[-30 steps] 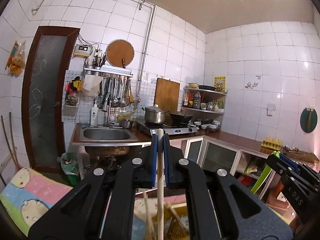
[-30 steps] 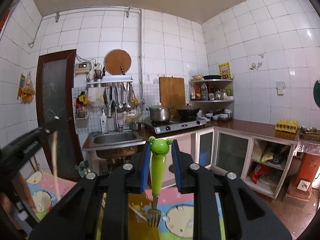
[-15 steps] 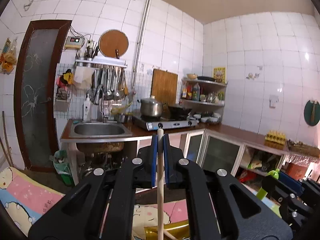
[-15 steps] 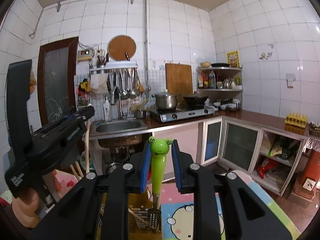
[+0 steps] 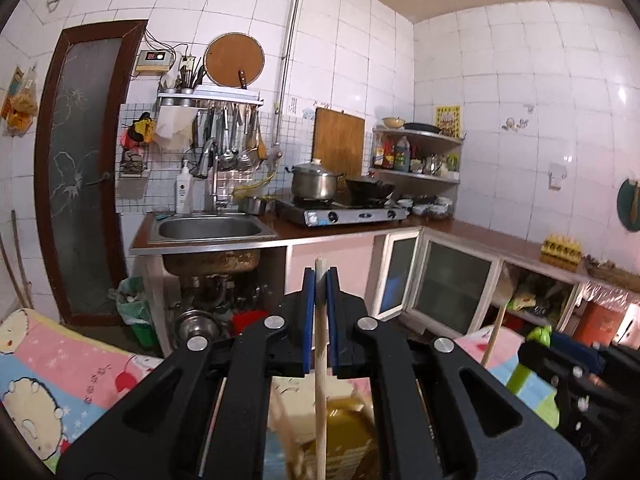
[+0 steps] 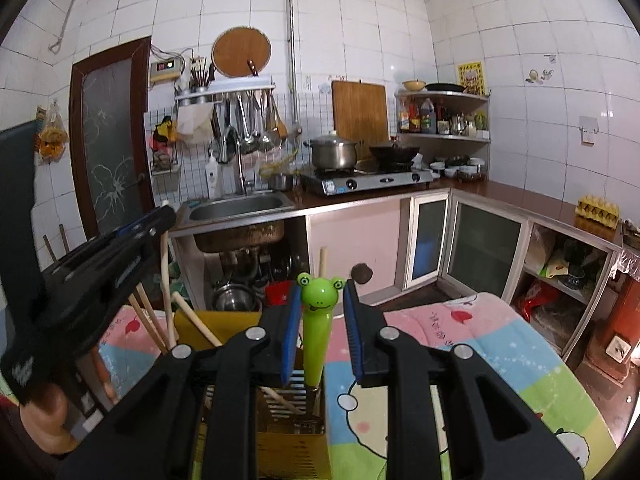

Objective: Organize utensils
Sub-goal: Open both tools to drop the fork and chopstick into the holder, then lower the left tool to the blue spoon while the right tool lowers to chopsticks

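Left hand-held gripper seen clamped on wooden stick, held upright above yellow utensil holder; right hand-held gripper seen clamped on frog-handled fork, tines lowered inside holder's slotted compartment

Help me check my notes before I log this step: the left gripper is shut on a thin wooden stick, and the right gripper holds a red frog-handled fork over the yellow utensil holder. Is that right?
Not quite. The frog-handled fork is green, not red, as the right wrist view shows. The rest stands: the left gripper is shut on the thin wooden stick, and the right gripper holds the fork over the yellow utensil holder.
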Motion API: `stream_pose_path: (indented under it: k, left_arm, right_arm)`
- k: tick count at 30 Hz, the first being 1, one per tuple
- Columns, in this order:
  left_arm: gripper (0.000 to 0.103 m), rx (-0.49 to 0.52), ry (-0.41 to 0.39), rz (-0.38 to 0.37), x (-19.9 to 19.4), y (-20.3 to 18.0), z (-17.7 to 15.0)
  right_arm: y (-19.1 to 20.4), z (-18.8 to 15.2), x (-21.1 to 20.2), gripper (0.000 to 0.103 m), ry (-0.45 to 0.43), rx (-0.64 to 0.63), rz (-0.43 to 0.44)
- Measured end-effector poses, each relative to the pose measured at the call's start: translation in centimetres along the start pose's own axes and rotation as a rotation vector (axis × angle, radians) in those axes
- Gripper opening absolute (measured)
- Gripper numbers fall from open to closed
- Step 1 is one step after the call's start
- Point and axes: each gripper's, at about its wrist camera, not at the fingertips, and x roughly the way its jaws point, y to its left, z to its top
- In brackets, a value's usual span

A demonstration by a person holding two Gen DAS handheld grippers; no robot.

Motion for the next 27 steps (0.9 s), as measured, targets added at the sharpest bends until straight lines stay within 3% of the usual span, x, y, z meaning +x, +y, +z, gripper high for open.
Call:
stream_pose_path:
  k: [5, 6, 7, 9, 17, 27]
  left_arm:
    - [0.007, 0.011, 0.039, 0.011, -1.3, 0.8, -0.1]
    - [0.017, 0.005, 0.048, 0.014, -1.7, 1.0, 0.1]
    - [0.025, 0.002, 0.052, 0.017, -2.1, 1.2, 0.3]
    - [0.056, 0.0, 0.048, 0.031, -3.5, 1.8, 0.9]
    - [0.095, -0.018, 0.067, 0.04, -11.1, 3.7, 1.3]
    - [0.098, -0.011, 0.251, 0.041, -15.7, 5.2, -5.6]
  right_arm:
    - [0.0, -0.6, 1.2, 0.022, 0.041, 0.015, 0.011]
    - [-0.1, -0.6, 1.3, 0.024, 0.046, 0.019, 0.017]
    - [-0.3, -0.6, 1.2, 0.032, 0.048, 0.021, 0.008]
    - [-0.6, -0.4, 0.4, 0.051, 0.035, 0.032, 0.0]
    - [-1.2, -1.0, -5.1, 0.065, 0.057, 0.044, 0.0]
    - [-0.1, -10.2, -9.1, 0.068, 0.202, 0.021, -0.011]
